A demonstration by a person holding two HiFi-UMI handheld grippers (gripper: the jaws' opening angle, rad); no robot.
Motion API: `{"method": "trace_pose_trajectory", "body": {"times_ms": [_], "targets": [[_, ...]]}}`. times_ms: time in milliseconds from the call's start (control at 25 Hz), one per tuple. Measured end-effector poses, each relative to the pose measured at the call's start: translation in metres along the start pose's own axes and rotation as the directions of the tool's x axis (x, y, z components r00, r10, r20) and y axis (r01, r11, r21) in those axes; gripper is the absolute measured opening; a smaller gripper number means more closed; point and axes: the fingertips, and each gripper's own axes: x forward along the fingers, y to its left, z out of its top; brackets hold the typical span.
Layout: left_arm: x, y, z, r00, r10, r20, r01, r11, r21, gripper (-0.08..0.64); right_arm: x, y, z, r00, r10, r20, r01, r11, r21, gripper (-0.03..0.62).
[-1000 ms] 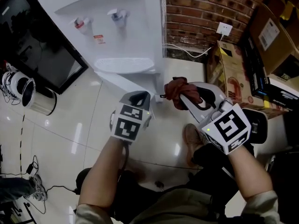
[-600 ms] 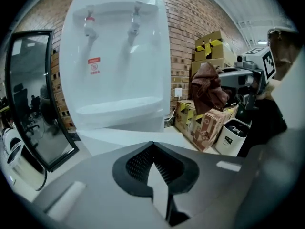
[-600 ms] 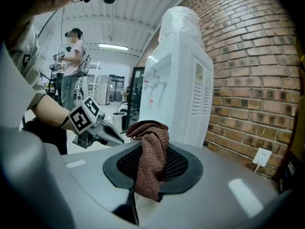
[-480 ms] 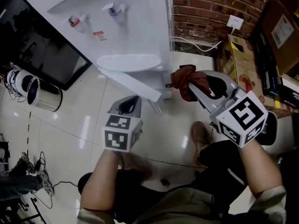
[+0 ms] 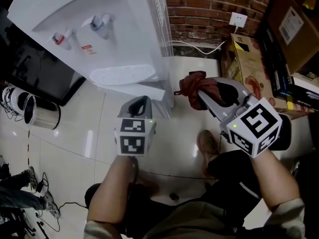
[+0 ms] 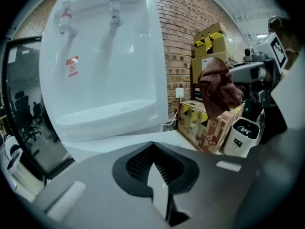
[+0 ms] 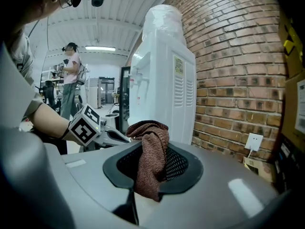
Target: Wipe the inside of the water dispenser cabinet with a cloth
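The white water dispenser [image 5: 114, 34] stands at the upper left, with two taps and a drip tray [image 6: 109, 114]. A white lower panel edge [image 5: 162, 97] juts out below the tray. My left gripper [image 5: 140, 102] is shut and empty, pointing at the dispenser's lower front, just short of it. My right gripper [image 5: 198, 94] is shut on a bunched brown cloth [image 5: 193, 87], held in the air to the right of the dispenser. The cloth [image 7: 150, 151] hangs between the right jaws, and it also shows as the cloth [image 6: 218, 87] at the right of the left gripper view.
A dark glass panel [image 5: 42, 78] and a metal can [image 5: 31, 106] sit left of the dispenser. Cardboard boxes [image 5: 246, 66] and a wall socket [image 5: 238, 19] line the brick wall [image 5: 199, 6] on the right. A shoe [image 5: 207, 146] is on the glossy floor. A person [image 7: 71, 78] stands far off.
Both grippers shifted a little in front of the dispenser, and the right one rolled with the cloth still in it. The dispenser's lower panel shows less than before.
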Motion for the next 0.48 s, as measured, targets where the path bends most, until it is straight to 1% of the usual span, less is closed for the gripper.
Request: {"method": "trace_pose_trajectory", "body": {"times_ms": [200, 360, 480], "targets": [[0.021, -0.002, 0.014, 0.998, 0.057, 0.038, -0.057, 0.998, 0.021, 0.0, 0.004, -0.001, -0.001, 1.0, 0.0, -0.001, 0.0, 1.0, 0.017, 0.103], [0.031, -0.001, 0.022, 0.994, 0.077, 0.071, -0.078, 0.997, 0.007, 0.0, 0.007, -0.006, -0.003, 1.0, -0.002, -0.007, 0.002, 1.0, 0.016, 0.103], [0.038, -0.001, 0.026, 0.992, 0.084, 0.099, -0.083, 0.996, -0.013, 0.0, 0.009, -0.015, -0.005, 1.0, -0.017, -0.006, 0.017, 0.999, 0.035, 0.103]]}}
